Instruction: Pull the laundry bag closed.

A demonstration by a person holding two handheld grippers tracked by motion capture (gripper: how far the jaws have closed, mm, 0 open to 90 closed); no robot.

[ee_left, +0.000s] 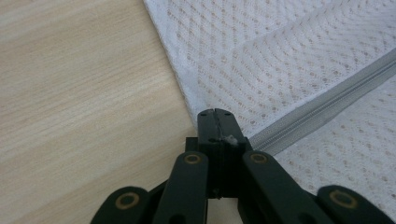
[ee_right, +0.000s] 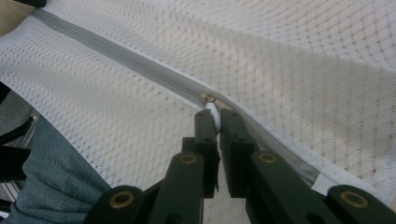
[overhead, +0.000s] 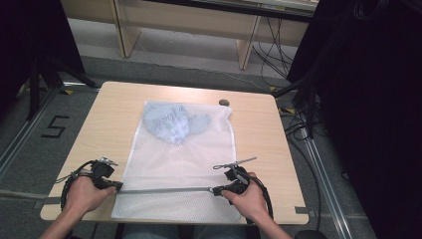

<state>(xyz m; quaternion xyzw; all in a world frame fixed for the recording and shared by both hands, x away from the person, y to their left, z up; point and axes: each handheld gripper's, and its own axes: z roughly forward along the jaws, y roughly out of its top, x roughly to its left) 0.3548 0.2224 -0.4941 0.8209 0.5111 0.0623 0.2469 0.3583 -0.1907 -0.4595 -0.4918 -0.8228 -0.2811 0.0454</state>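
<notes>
Left gripper view: left gripper (ee_left: 215, 122) jaws closed tight on the left end of the grey zipper (ee_left: 327, 109), at the edge of the white mesh laundry bag (ee_left: 280, 56).
Right gripper view: right gripper (ee_right: 214, 122) jaws pinch the small white zipper pull (ee_right: 212, 112); narrow gap below the tips.
High view: bag (overhead: 174, 164) lies flat on the light wooden table (overhead: 109, 119); pale blue garment (overhead: 174, 122) inside at its far end; zipper (overhead: 164, 189) runs between both grippers near the table's near edge.
</notes>
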